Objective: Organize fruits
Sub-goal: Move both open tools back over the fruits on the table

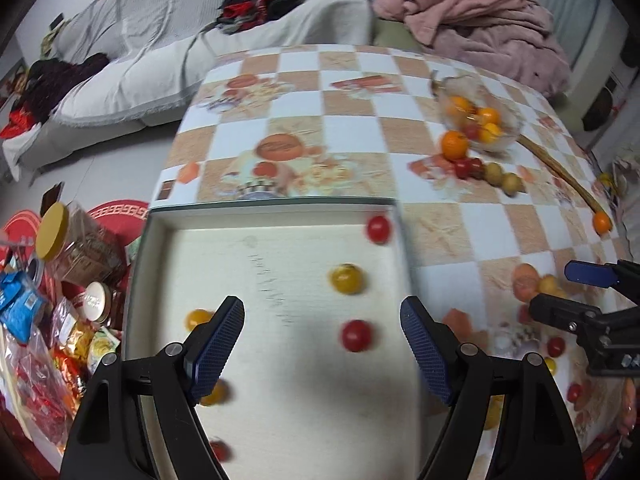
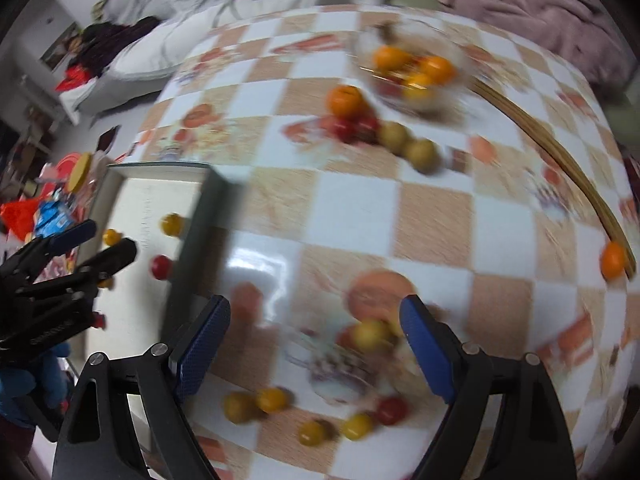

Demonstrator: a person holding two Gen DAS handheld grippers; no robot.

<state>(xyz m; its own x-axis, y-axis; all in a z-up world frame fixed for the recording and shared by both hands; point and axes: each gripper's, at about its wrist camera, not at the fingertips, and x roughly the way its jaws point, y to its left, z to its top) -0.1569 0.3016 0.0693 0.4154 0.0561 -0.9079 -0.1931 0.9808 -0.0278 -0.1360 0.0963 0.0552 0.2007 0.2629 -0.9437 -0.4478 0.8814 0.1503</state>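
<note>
With our left gripper (image 1: 322, 344) spread empty over the tray (image 1: 158, 248) and our right gripper (image 2: 316, 344) spread empty above loose cherry tomatoes (image 2: 356, 426) on the table (image 2: 348, 216), we should straddle one tomato squarely; close gently.

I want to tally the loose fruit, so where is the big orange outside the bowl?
The orange sits on the table against the glass bowl, on its near-left side, with red tomatoes just in front.
</note>
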